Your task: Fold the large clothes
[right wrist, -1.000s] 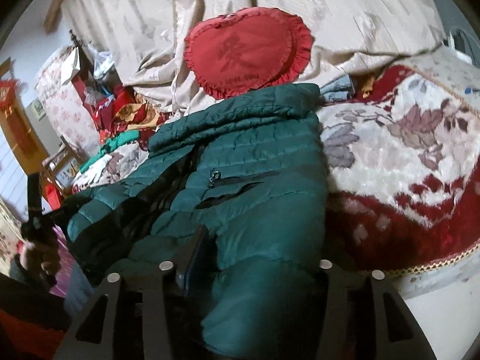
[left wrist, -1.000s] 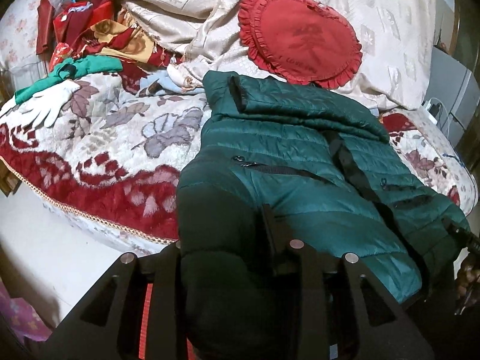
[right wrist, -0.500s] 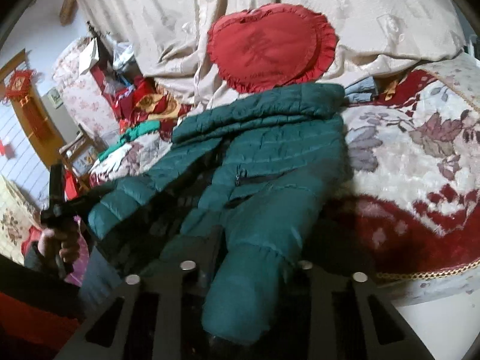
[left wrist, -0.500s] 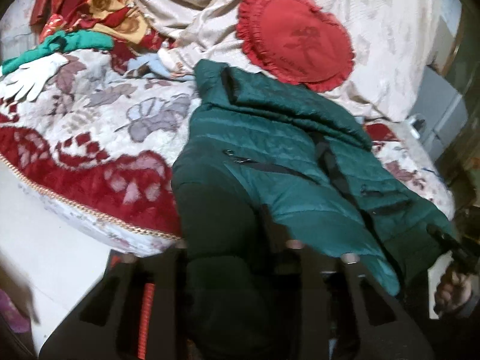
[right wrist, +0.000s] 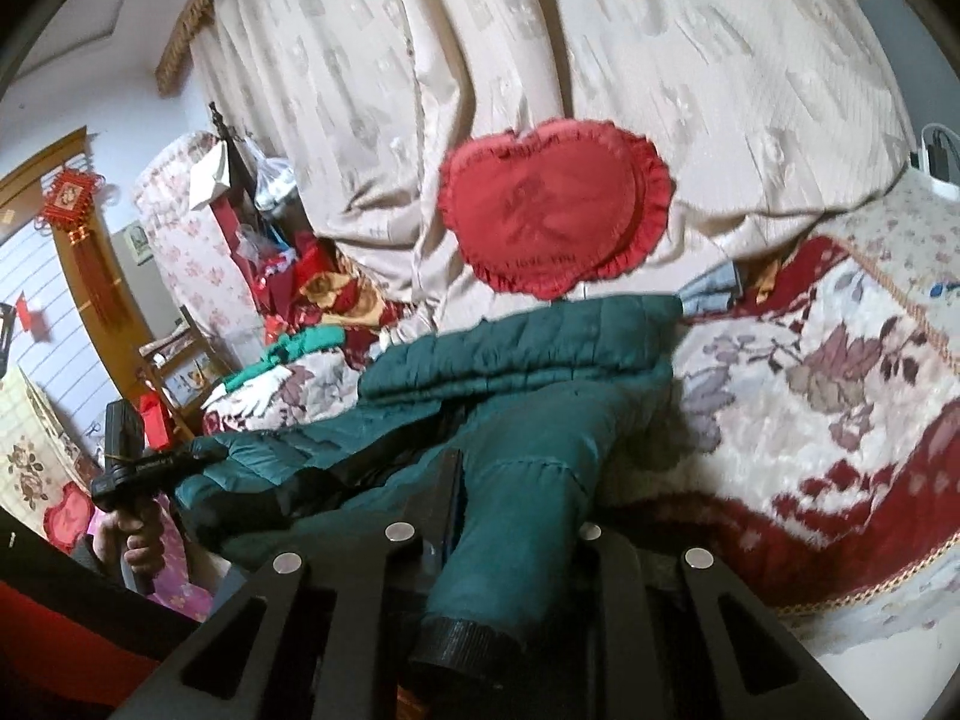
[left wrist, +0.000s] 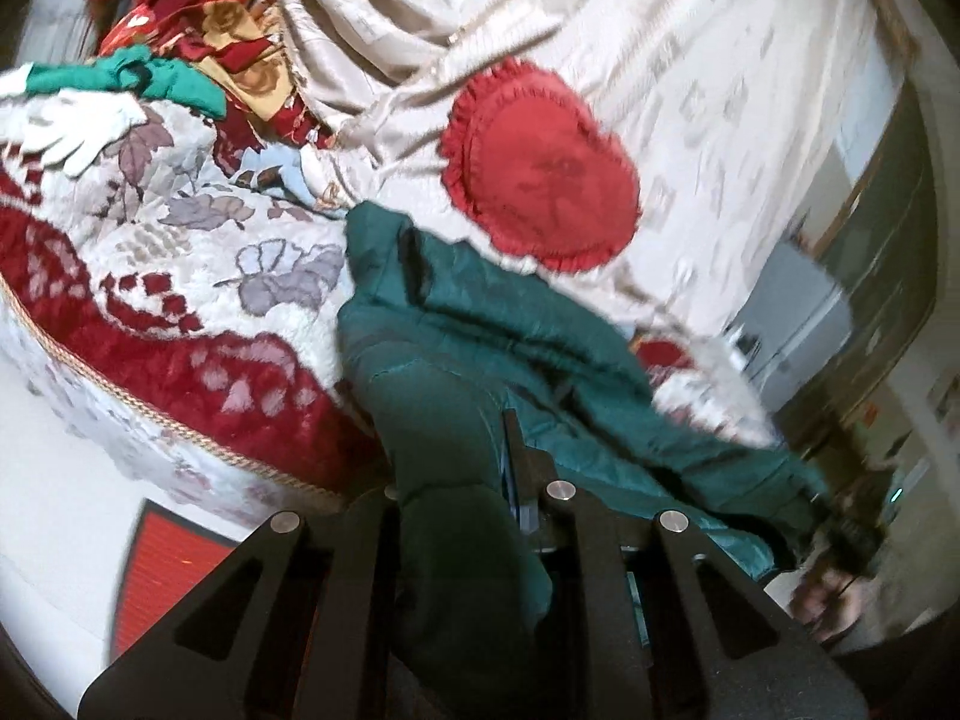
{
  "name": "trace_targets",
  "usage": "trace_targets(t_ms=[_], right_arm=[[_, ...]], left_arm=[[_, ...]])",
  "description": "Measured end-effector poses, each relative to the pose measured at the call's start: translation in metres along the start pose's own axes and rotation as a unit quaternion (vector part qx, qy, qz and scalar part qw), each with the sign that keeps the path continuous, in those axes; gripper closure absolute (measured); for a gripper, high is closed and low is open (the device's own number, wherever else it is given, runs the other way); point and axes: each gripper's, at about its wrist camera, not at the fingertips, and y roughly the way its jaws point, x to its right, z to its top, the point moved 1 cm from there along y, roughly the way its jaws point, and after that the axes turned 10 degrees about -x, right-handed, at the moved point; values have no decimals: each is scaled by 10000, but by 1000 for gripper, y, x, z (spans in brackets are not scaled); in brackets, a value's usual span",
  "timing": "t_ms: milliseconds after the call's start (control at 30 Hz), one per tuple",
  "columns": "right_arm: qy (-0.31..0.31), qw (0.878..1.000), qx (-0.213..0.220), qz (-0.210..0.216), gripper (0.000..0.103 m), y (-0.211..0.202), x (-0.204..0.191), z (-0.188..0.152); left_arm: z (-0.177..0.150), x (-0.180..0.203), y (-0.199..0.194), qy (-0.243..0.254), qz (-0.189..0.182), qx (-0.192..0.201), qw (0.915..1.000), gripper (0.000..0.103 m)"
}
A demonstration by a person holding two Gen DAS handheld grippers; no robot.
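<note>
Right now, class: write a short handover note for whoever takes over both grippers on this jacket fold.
Left gripper: just closed, shut on the green puffer jacket at one sleeve end.
Right gripper: just closed, shut on the other sleeve, black cuff showing.
Jacket lies front up on the floral blanket, collar toward the red heart cushion.
Done: both sleeves gripped.
Left: fold the sleeves in, then the body; no fold made yet.

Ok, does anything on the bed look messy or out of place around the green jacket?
The green jacket itself looks fine, a sleeve clamped in each tool. What stands out is the heap of red and gold cloth jumbled at the bed's far corner, with a white glove lying loose on the floral blanket.
</note>
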Motion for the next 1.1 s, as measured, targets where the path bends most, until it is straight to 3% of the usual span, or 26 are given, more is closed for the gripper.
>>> trace_targets(t_ms=[100, 400, 633, 867, 1100], right_arm=[[-19, 9999, 132, 9, 87, 0, 2, 9], [286, 9980, 381, -421, 87, 32, 14, 64], [430, 9952, 608, -642, 87, 51, 19, 111], [611, 9929, 559, -856, 86, 87, 39, 160], [999, 9878, 253, -1169, 87, 137, 73, 184]], left_arm=[[15, -2, 4, -300, -275, 45, 9992, 91], [74, 21, 22, -391, -295, 457, 9978, 91], [121, 24, 46, -907, -271, 676, 9932, 90], [163, 14, 84, -977, 213, 946, 9905, 90], [187, -3, 146, -1047, 781, 728, 9888, 90]])
